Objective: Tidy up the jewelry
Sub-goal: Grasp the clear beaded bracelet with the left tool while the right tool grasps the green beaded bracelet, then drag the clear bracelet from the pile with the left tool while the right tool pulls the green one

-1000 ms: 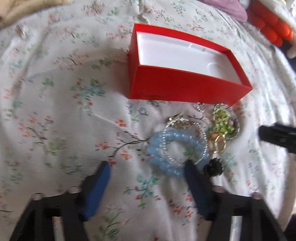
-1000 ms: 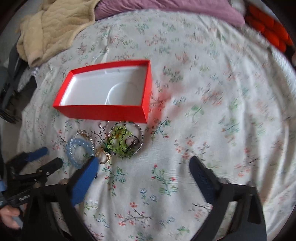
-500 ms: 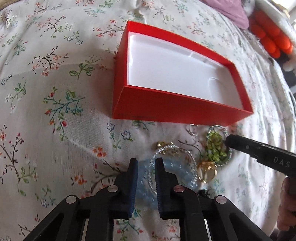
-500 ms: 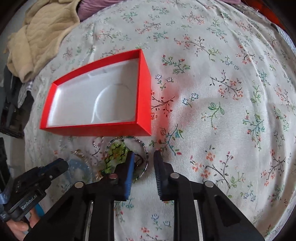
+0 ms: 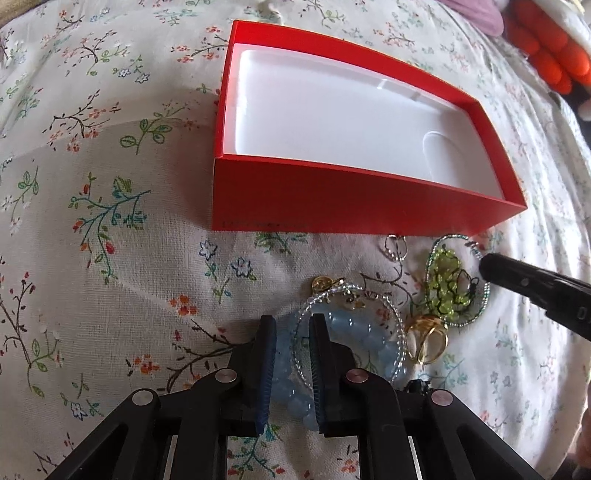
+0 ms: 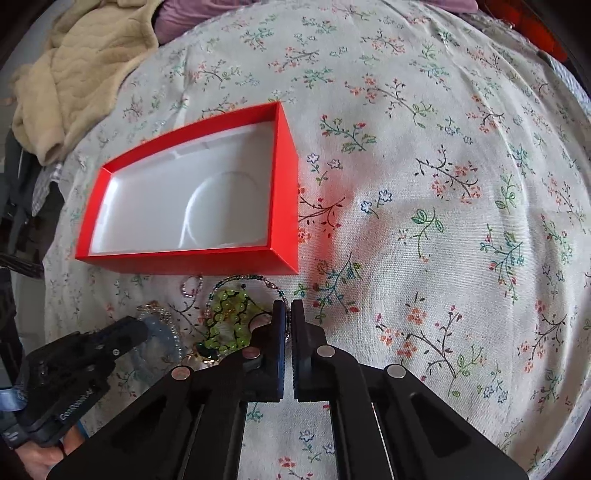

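Observation:
An open red box (image 5: 369, 195) with a white inside lies on a floral bedspread; nothing is in it. In front of it sits a heap of jewellery. My left gripper (image 5: 290, 321) is shut on the pale blue bead bracelet (image 5: 351, 328), with a clear bead strand (image 5: 391, 310) lying over it. A green bead cluster (image 5: 447, 288) sits inside a thin beaded hoop (image 6: 255, 278). My right gripper (image 6: 287, 306) is shut on that hoop's right edge. A gold ring (image 5: 424, 339) and a small silver ring (image 5: 395, 247) lie loose.
A beige blanket (image 6: 74, 74) is bunched at the far left of the bed. Orange fabric (image 5: 546, 48) and a purple cloth (image 5: 476, 14) lie at the far right. The red box (image 6: 184, 262) stands just behind the jewellery. A hand (image 6: 40, 454) holds the left gripper (image 6: 136, 326).
Both grippers came down onto the jewellery heap and went from wide open to shut, the left around the blue bracelet, the right at the hoop's edge.

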Available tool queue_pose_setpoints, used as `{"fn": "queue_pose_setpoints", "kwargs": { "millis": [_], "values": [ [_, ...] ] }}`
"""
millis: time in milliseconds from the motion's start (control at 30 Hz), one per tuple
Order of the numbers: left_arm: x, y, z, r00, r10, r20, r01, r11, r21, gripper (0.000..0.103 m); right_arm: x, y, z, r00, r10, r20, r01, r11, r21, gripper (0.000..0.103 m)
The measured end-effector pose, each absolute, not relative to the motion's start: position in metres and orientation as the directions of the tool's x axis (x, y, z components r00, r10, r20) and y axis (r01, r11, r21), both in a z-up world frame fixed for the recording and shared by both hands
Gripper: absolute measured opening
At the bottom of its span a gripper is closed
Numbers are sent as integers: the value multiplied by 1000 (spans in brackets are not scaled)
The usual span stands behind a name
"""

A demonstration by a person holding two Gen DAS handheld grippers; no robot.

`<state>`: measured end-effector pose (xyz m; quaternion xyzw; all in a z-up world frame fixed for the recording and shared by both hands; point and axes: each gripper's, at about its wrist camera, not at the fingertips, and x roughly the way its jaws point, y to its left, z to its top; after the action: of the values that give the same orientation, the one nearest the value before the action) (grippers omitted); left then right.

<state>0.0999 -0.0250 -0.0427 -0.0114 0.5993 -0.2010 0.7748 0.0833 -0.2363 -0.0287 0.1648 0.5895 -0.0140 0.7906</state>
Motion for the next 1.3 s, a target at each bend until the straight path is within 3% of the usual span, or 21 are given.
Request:
{"fn": "queue_pose_setpoints", "kwargs": {
  "millis": [433,600,1033,1300],
  "values": [
    [97,-33,-46,186,-290,-939,308,925,-225,17,45,-258,-4,345,163,-924,208,947,244,2],
    [92,-41,-45,218,-248,-944,324,931,-170,9,33,-268,-8,321,149,-935,218,949,226,2],
    [66,-2,-13,258,-336,-906,304,918,-254,9,17,-269,-1,322,172,-931,199,949,244,2],
    [51,24,-21,218,-353,-910,289,914,-285,9,-1,-266,-12,273,171,-947,177,958,224,2]
  ]
}}
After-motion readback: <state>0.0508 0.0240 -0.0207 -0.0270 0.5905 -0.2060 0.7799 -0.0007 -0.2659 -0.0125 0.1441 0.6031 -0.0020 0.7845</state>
